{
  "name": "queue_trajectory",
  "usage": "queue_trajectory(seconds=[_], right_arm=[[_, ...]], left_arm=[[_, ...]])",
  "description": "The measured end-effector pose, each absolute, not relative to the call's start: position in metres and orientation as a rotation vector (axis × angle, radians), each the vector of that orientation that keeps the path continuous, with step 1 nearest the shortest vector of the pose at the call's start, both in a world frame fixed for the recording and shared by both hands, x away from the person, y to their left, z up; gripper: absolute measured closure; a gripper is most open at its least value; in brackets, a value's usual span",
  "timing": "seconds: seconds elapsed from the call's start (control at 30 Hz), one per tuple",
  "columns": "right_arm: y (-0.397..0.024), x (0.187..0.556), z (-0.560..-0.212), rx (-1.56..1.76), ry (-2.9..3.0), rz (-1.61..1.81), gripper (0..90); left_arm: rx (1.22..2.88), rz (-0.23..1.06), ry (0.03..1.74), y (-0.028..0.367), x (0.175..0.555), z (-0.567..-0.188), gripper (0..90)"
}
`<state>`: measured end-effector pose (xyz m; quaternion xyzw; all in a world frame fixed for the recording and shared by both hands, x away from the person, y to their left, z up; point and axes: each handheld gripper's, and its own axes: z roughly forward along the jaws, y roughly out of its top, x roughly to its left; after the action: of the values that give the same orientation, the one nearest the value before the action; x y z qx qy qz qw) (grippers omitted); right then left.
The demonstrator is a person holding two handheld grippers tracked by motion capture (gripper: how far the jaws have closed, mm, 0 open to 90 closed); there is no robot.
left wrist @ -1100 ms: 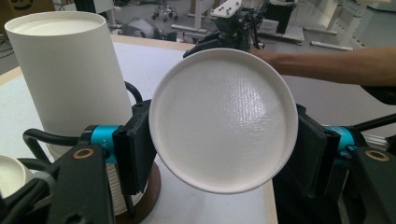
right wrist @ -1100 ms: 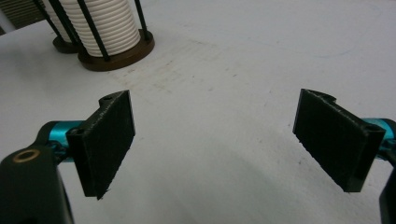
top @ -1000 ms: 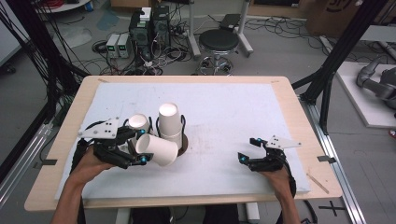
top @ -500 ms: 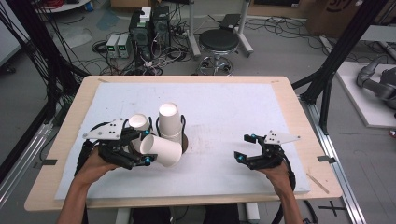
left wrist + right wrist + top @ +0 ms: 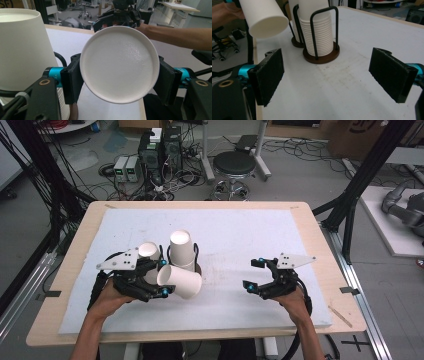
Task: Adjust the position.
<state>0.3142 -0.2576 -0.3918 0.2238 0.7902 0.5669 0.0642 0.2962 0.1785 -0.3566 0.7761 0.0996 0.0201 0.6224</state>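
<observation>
A single white paper cup lies on its side above the table, and my left gripper is shut on it. In the left gripper view its round base faces the camera, pinched between both pads. Right behind it stand two stacks of upturned white cups in black wire holders, a taller one and one further left. My right gripper hovers over the white mat to the right, open and holding nothing. Its view looks between wide jaws at the held cup and the nearer stack.
A white mat covers most of the wooden table. The holders sit on dark round bases. Beyond the table's far edge are a stool, computer boxes and cables on the floor.
My right gripper has lifted a little off the mat and drifted slightly toward the cup stacks. The left gripper and its cup have hardly shifted.
</observation>
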Motion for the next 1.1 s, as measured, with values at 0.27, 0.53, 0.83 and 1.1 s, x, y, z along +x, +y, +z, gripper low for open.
queue_trajectory(seconds=[0.27,0.53,0.83,1.1], right_arm=[[-0.252,0.314,-0.391,0.629,2.403,1.785,13.3],[-0.248,0.311,-0.381,0.566,2.415,1.845,15.5],[-0.224,0.313,-0.364,0.453,2.464,1.868,15.4],[-0.207,0.316,-0.360,0.401,2.488,1.897,13.7]], left_arm=[[1.762,0.039,0.228,0.173,0.297,-0.360,32.9],[1.748,0.025,0.216,0.163,0.298,-0.362,32.9],[1.725,0.023,0.216,0.157,0.298,-0.363,33.0],[1.717,0.019,0.219,0.155,0.298,-0.365,33.1]])
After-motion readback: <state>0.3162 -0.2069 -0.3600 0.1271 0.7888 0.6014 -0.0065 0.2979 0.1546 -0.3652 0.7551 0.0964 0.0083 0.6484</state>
